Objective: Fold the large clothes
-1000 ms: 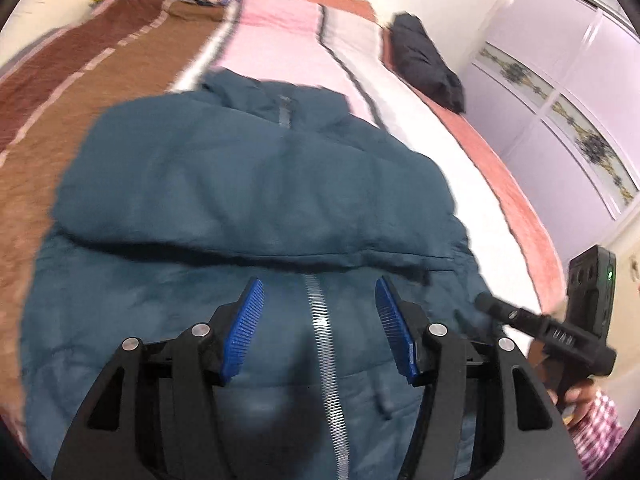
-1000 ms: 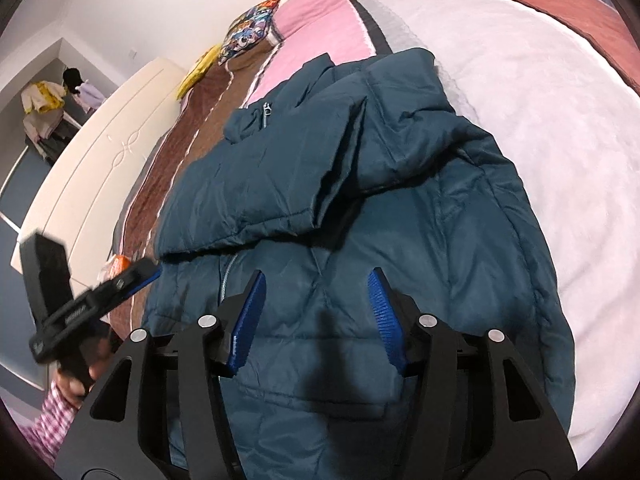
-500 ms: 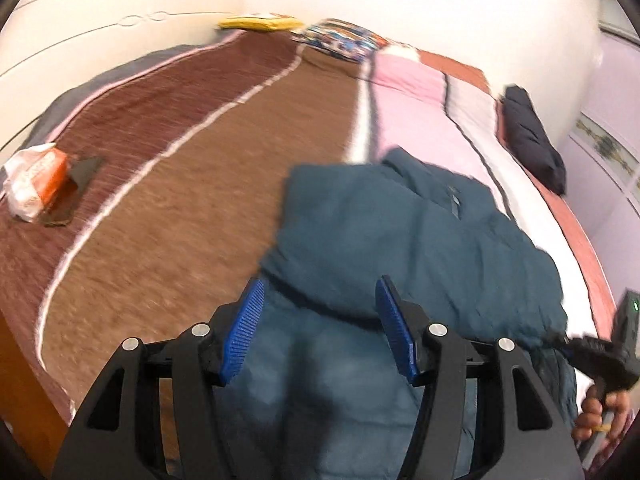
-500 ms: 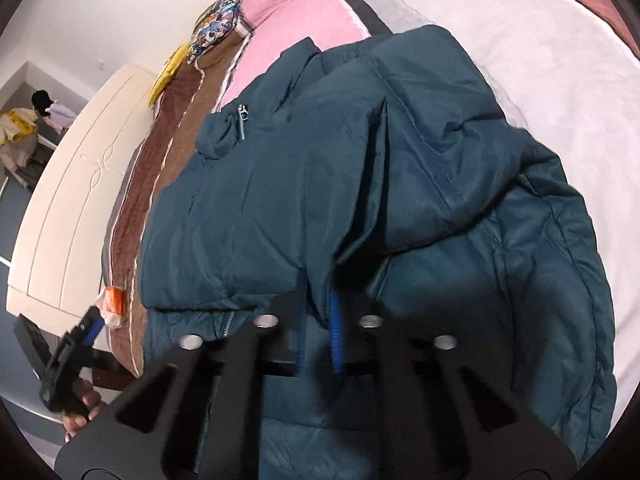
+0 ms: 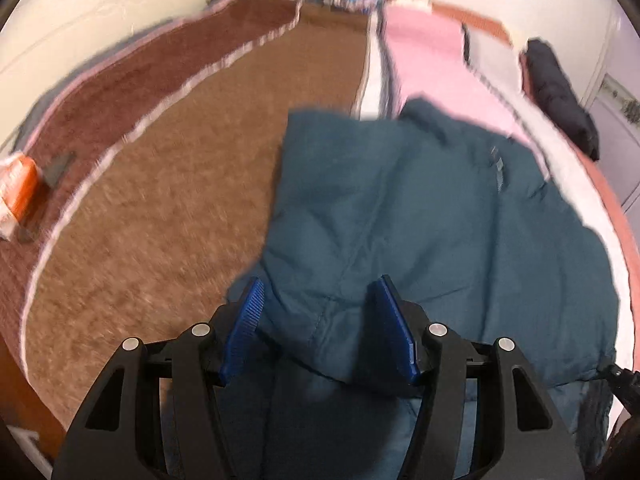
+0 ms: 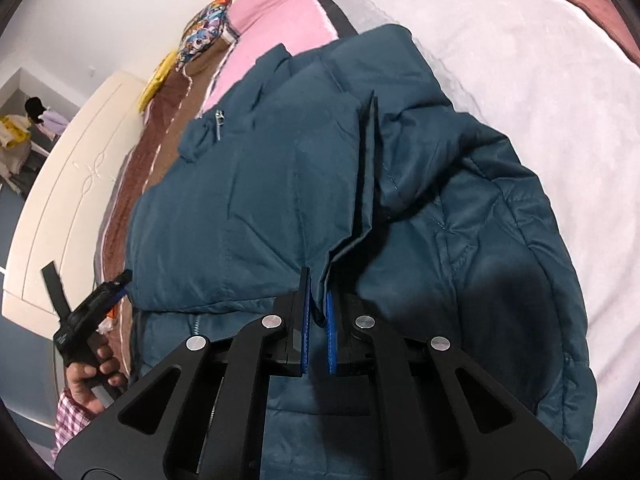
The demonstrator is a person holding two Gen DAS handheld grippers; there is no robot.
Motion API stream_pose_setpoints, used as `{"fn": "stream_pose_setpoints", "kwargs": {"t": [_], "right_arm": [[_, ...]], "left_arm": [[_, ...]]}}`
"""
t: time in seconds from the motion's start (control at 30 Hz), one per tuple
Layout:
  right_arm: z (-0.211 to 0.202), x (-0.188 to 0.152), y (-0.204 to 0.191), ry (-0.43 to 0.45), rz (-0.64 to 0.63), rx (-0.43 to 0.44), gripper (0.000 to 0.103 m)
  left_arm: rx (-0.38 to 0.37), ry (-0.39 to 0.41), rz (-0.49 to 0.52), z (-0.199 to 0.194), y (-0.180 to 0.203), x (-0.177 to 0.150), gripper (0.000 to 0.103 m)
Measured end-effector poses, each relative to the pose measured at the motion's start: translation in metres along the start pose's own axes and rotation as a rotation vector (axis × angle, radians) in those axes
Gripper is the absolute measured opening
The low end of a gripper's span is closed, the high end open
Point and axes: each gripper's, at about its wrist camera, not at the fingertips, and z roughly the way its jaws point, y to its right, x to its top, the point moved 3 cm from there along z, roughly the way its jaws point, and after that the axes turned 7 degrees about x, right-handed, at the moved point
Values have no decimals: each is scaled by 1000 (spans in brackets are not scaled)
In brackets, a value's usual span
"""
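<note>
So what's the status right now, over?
Right gripper shut on jacket sleeve edge. Left gripper open over jacket cuff. Nothing in the way.

My left wrist view is motion-blurred; an orange packet point(image 5: 16, 188) at nine o'clock is cut off, and the jacket point(image 5: 420, 220) hem runs under the frame's bottom edge.

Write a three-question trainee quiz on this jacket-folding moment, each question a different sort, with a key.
1. True or false: the right gripper is shut on a fold of the teal jacket.
2. The left gripper is: A) open above the jacket, B) shut on a sleeve, C) out of view.
3. Fill in: the jacket lies on a striped ____.

Key: 1 true; 2 A; 3 bedspread.
</note>
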Motion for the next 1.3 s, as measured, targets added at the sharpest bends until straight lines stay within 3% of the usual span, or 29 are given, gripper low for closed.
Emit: {"fn": "stream_pose_setpoints", "kwargs": {"t": [0.13,0.27,0.53,0.8,0.93,1.07,1.17,1.3], "right_arm": [[3,-1,6,-7,11,-4,8],[-15,3,4,46,15,26,8],[2,3,6,-17,33,-32,13],[-44,-2,-3,75,-54,-73,19],[-64,-8,-14,94,-100,19,19],[-50,-4,-28,61,-125,77,18],[-23,4,-25,29,-141,14,18],[12,7,-3,-46,-147,-154,16]], "left_arm": [[5,-9,5,1,1,-3,59],[-47,25,-18,-19,-3,-2,59],[38,-3,19,2,3,-6,61],[-47,48,11,-50,-12,-16,61],[-58,59,31,-73,-28,-35,61],[-64,44,-12,-93,-54,-61,61],[-64,30,-49,-105,-70,-77,61],[-42,13,-69,-118,-89,-96,61]]}}
